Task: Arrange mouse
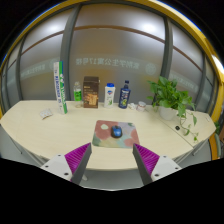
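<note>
Just ahead of the spread gripper (108,160), a dark mouse (115,131) rests on a patterned mouse mat (114,135).
Both fingers (78,157) stand wide apart with nothing between them, their magenta pads facing inward, and the mat lies at 12 o'clock from them on the pale bench (40,130), near its front edge. The mouse sits about at the mat's middle. Along the bench's far edge, at about 11 o'clock from the mouse, stand a tall green-and-white tube (60,85), a small green bottle (77,95) and a brown box (91,92). At 12 o'clock are a white bottle (109,94) and a dark blue bottle (124,94) beside it. A leafy plant in a white pot (168,97) stands at about 2 o'clock, and a glass vase with a green sprig (186,121) at 3 o'clock. A small white item (45,113) lies at 10 o'clock, too small to identify.
</note>
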